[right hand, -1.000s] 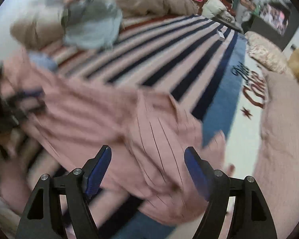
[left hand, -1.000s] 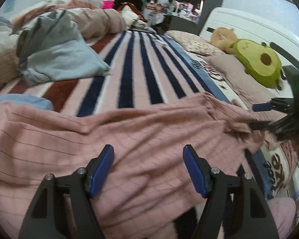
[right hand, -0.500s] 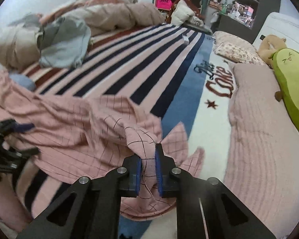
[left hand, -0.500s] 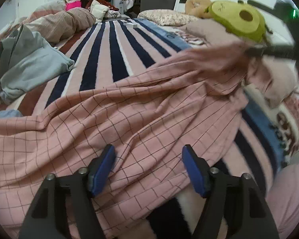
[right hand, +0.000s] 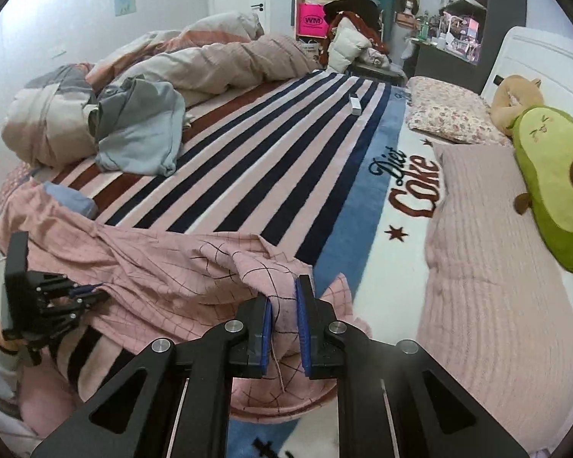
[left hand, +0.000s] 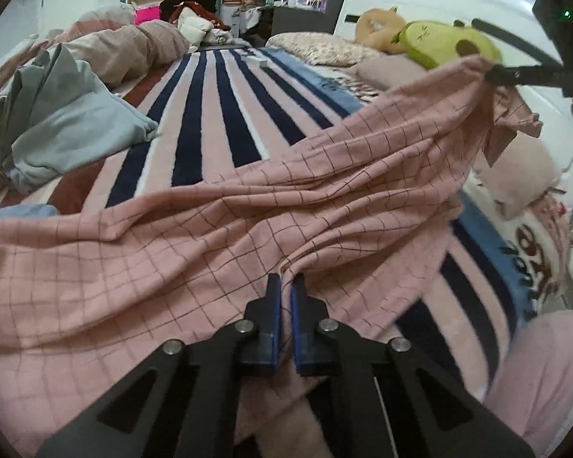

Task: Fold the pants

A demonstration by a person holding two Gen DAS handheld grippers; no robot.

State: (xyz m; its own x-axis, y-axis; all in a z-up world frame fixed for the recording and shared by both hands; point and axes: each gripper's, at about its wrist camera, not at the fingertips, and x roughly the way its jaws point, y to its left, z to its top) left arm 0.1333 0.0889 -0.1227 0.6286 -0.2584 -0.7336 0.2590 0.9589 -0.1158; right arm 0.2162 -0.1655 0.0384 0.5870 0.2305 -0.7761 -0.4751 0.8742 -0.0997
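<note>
Pants spread on striped blanket. L gripper pinched on fabric at 6 o'clock; R gripper clamped on bunched end, raised at 2 o'clock in left view.

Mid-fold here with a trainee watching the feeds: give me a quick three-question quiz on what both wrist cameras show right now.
1. True or false: the left gripper is shut on the pink checked pants.
2. Multiple choice: what does the right gripper hold? A) the grey-blue garment B) a bunched part of the pink checked pants C) nothing
3. Fill in: the avocado plush lies near the bed's white ______.

Key: 1 true; 2 B; 3 headboard
</note>
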